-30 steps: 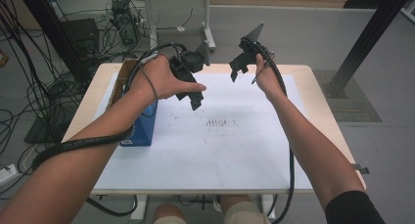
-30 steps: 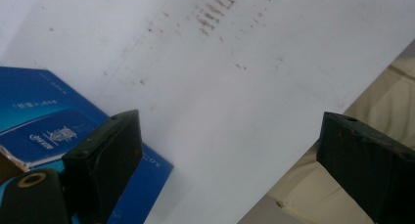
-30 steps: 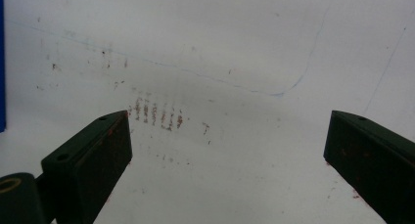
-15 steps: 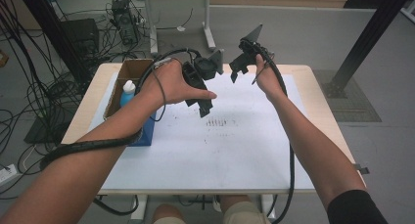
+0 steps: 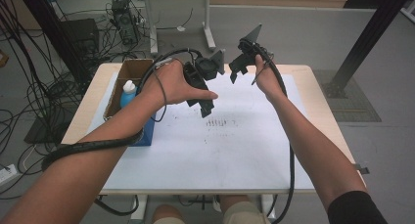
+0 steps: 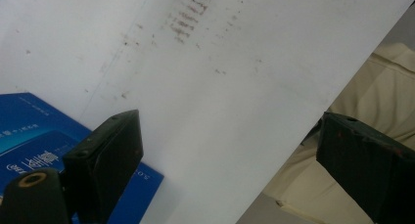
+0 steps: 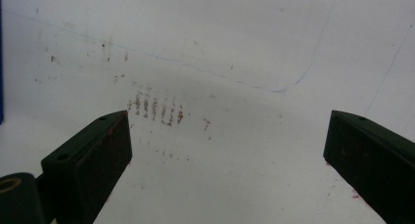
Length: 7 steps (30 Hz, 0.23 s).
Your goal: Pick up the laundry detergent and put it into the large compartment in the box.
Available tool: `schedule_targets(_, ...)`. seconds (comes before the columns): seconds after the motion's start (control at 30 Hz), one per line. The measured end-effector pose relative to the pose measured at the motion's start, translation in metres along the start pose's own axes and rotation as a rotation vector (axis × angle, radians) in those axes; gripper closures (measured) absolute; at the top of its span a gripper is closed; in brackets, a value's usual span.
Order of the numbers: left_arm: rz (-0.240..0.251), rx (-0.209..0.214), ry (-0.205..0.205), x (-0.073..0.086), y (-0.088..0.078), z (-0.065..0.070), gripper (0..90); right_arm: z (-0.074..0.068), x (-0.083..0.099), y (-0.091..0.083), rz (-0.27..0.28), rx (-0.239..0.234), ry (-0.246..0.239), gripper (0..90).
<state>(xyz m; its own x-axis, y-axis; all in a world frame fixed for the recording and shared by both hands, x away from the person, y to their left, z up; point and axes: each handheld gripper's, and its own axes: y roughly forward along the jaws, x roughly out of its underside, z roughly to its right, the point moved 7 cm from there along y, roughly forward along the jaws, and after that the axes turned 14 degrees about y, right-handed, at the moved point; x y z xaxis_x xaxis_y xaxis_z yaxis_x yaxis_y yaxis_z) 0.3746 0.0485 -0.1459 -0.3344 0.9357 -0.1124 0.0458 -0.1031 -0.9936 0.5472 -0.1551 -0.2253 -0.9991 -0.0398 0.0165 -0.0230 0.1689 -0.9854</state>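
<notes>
Both tongs were held up in the air above the white sheet (image 5: 210,150) that covered the tabletop (image 5: 323,116), and neither held anything. Taking the patch of small reddish smudges (image 5: 221,122) near the middle of the sheet as the landmark, the person's knees (image 5: 235,215) showed nearest, below the near edge of the tabletop. The left tongs (image 5: 205,109) hung just above and slightly left of the smudges, tips angled down toward the sheet; in the left gripper view their two black jaws stood spread wide, with bare sheet, a corner of the blue box (image 6: 34,145) and a pale trouser leg (image 6: 381,97) seen between and beyond them. Left of the smudges, at the sheet's left edge, the blue box (image 5: 147,133) sat with an open cardboard box (image 5: 128,79) behind it, a white bottle with a blue cap (image 5: 128,93) standing inside. Beyond the smudges and a little right, the right tongs (image 5: 234,72) were raised higher over the far part of the sheet; in the right gripper view their jaws were also spread wide, the smudges (image 7: 156,109) lying on the sheet beneath the gap.
</notes>
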Motion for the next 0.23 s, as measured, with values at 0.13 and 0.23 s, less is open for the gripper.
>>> schedule_targets(0.13, 0.006, 0.003, -0.003, 0.0022, -0.0007, -0.0006, 10.4, -0.0012, 0.0007, 0.0002, -0.001, 0.003, -0.003, 3.9)
schedule_targets(0.23, 0.015, 0.003, -0.006, 0.0037, -0.0014, -0.0006, 10.5, -0.0029, 0.0022, -0.0006, 0.005, 0.013, -0.008, 3.8)
